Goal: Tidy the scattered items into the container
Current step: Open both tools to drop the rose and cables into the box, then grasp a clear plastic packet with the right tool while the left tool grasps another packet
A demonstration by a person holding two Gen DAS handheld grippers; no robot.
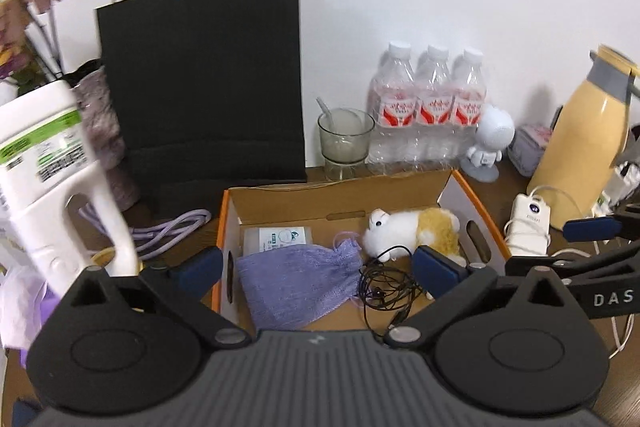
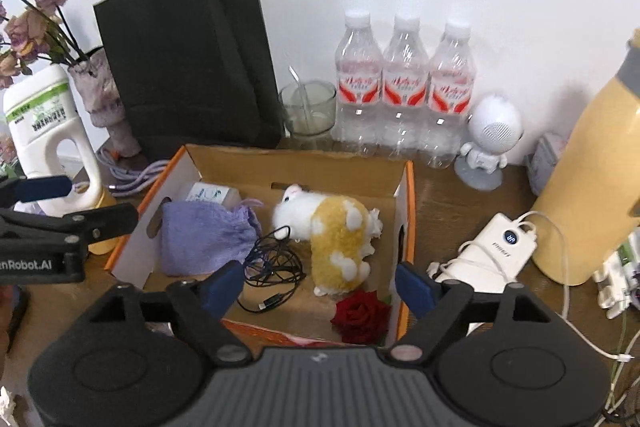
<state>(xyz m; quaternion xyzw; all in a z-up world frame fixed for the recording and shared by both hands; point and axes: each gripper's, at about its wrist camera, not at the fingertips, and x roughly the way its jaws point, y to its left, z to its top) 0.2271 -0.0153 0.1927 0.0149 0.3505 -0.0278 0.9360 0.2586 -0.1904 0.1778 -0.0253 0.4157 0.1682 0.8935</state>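
An open cardboard box [image 1: 352, 199] [image 2: 304, 163] with orange edges sits on the wooden table. Inside lie a purple drawstring pouch [image 1: 296, 283] [image 2: 204, 235], a white-and-tan plush toy [image 1: 416, 231] [image 2: 332, 231], a tangled black cable [image 1: 384, 291] [image 2: 276, 263], a small white packet [image 1: 278, 239] [image 2: 210, 195] and a red rose [image 2: 362, 315]. My left gripper [image 1: 316, 269] is open and empty, above the box's near-left part. My right gripper [image 2: 320, 285] is open and empty, above the box's near edge.
A black paper bag [image 1: 200, 75] [image 2: 188, 59], a glass [image 1: 346, 139], three water bottles [image 2: 404, 87] and a white robot figure [image 2: 490, 135] stand behind the box. A white detergent bottle [image 1: 52, 167] and vase are left. A power bank [image 2: 492, 251] and yellow flask [image 2: 592, 187] are right.
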